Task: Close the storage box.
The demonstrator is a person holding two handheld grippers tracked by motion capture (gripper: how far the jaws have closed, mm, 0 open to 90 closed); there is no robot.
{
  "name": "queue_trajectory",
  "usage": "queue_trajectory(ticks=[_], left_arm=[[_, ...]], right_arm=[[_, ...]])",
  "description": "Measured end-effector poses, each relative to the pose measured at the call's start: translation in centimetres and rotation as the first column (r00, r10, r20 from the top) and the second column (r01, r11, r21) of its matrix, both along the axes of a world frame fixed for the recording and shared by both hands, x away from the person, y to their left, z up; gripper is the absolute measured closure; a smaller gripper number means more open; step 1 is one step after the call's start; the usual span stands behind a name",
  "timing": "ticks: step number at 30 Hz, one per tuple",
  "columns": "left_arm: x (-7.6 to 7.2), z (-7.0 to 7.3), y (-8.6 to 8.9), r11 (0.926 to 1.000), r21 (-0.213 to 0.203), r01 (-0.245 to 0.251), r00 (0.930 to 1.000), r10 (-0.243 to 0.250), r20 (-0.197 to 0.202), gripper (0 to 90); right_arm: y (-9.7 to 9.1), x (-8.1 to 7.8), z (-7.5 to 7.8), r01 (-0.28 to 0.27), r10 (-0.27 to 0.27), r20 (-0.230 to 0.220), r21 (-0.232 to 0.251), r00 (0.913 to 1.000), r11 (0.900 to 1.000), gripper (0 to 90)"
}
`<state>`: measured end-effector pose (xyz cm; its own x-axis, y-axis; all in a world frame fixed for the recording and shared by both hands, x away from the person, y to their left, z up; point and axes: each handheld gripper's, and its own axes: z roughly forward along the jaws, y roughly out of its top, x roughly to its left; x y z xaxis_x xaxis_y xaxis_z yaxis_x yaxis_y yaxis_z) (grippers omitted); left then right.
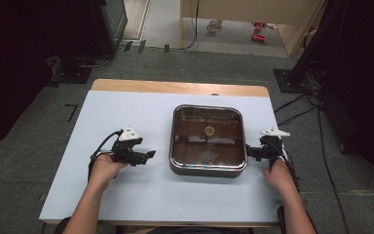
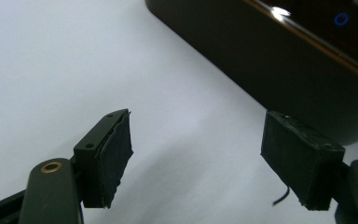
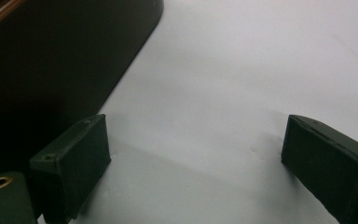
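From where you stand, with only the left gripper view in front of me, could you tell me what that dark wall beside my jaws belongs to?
Observer: It is a square pot with a glass lid, mid-table in the high view.
Operator: Thank you; where is the other gripper?
Observer: The right gripper sits at the pot's right side, its tips right by the wall.
Operator: Has it gripped anything?
Observer: No; the right gripper view shows its jaws apart over bare table, the pot outside them.
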<state>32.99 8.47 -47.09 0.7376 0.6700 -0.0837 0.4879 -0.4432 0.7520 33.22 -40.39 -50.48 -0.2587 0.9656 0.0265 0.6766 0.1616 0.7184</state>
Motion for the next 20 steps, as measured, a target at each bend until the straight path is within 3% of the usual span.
queue_trajectory(ticks=[4, 12, 15, 20], left_arm=[[-0.8, -0.6, 0.0, 0.9993, 0.028, 0.023, 0.9997, -0.023, 0.008, 24.7], [-2.7, -1.8, -0.4, 0.9964, 0.066, 0.054, 0.9981, -0.052, -0.035, 24.7], [-3.3, -2.2, -0.8, 0.9922, 0.103, 0.07, 0.9975, -0.07, -0.003, 22.0], [-3.3, -2.5, -0.7, 0.9944, 0.078, 0.071, 0.9975, -0.071, -0.004, 16.6]], right_arm=[[0.0, 0.0, 0.0, 0.001, -0.001, 0.0, 0.002, 1.0, 1.0, 7.1], [0.0, 0.0, 0.0, 0.0, 0.0, 0.0, 0.001, 1.0, 1.0, 7.1], [0.0, 0.0, 0.0, 0.0, 0.0, 0.0, 0.001, 1.0, 1.0, 7.1], [0.0, 0.0, 0.0, 0.0, 0.0, 0.0, 0.001, 1.0, 1.0, 7.1]])
